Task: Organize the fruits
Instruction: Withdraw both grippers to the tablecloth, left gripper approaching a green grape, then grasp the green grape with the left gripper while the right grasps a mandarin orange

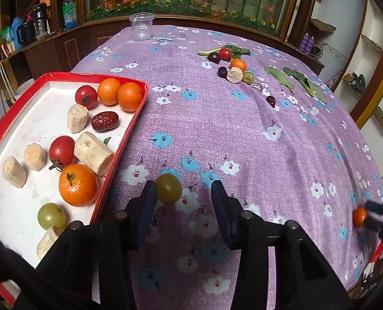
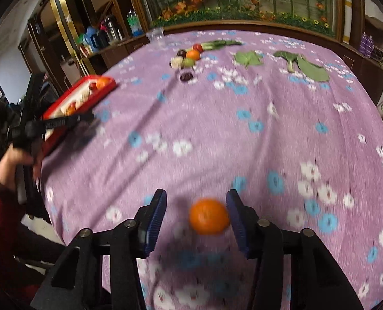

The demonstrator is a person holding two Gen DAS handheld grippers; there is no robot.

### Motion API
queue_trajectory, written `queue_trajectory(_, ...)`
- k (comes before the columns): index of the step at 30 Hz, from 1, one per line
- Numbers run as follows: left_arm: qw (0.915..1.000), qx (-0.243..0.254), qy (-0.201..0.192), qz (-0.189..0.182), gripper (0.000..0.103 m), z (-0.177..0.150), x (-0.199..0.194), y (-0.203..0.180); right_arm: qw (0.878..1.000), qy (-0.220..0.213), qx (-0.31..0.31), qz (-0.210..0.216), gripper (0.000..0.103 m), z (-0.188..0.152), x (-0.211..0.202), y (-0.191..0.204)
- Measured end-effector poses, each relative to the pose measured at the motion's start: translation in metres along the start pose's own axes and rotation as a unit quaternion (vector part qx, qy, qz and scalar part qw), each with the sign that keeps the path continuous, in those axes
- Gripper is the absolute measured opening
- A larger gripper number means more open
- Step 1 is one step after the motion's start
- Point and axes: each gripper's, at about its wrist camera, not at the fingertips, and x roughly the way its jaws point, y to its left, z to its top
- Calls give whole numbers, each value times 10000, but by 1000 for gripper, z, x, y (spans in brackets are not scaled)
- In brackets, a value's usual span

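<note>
My left gripper (image 1: 183, 193) is open over the purple floral tablecloth; a yellow-green fruit (image 1: 168, 188) lies against its left finger, just right of the red tray (image 1: 129, 126). The tray holds oranges, tomatoes, a red date, a green fruit and several pale cut chunks. My right gripper (image 2: 195, 218) is open around a small orange (image 2: 209, 216), which sits near the right finger; the view is blurred. That orange also shows in the left wrist view (image 1: 359, 216). A cluster of loose fruit (image 1: 234, 67) lies far across the table.
Green leaves (image 1: 305, 84) lie on the cloth right of the far fruit cluster. A clear plastic cup (image 1: 141, 26) stands at the far edge. A wooden cabinet with artificial flowers runs behind the table. The person's hand and left gripper (image 2: 49, 124) show beside the tray.
</note>
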Motion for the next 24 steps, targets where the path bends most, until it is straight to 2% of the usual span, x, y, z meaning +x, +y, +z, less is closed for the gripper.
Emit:
queue_trajectory(8, 9999, 9, 1, 151, 41, 2, 6, 4, 9986, -3, -237, -464, 47, -6, 7, 0)
queue_trajectory(12, 9997, 27, 22, 227, 38, 4, 9, 5, 9987, 37, -129, -499, 47, -11, 14, -9)
queue_trajectory(14, 9995, 24, 49, 296, 33, 6, 12, 5, 9986, 5, -127, -510, 42, -12, 15, -11)
queue_trajectory(15, 9994, 28, 56, 354, 26, 7, 13, 6, 9985, -7, -135, -524, 40, -13, 15, -11)
queue_trajectory(16, 9989, 34, 42, 466, 19, 8, 14, 7, 9985, -29, -136, -525, 33, -13, 14, -11)
queue_trajectory(17, 9990, 22, 44, 441, 19, 9, 14, 8, 9986, -51, -115, -512, 28, -13, 13, -13)
queue_trajectory(24, 9999, 13, 1, 128, 19, 6, 6, 2, 9990, -257, -226, -293, 27, -3, 4, -1)
